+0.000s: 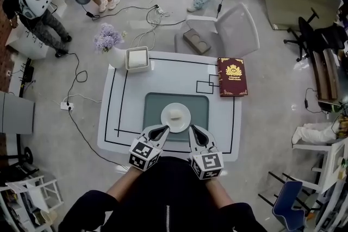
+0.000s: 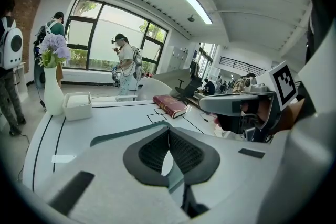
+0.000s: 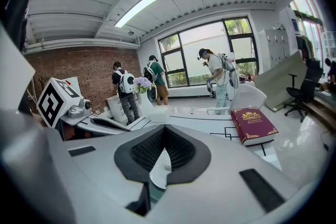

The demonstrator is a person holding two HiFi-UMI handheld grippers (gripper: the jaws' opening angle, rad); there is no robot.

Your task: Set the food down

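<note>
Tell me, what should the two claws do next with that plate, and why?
Probably lower the plate gently onto the mat. The left gripper and right gripper each pinch its near rim, and it is centred over the mat; whether it rests there yet I cannot tell.

In front of you stands a white table (image 1: 163, 70) marked with black lines (image 1: 110, 100). A grey-green mat (image 1: 155, 103) lies flat on your near half, and a white plate (image 1: 175, 117) sits over the mat's middle; you cannot tell whether it rests there. At your far right corner lies a closed red book (image 1: 232, 76). At your far left a white square box (image 1: 137, 58) stands just beside a white vase (image 1: 116, 57) of purple flowers.
</note>
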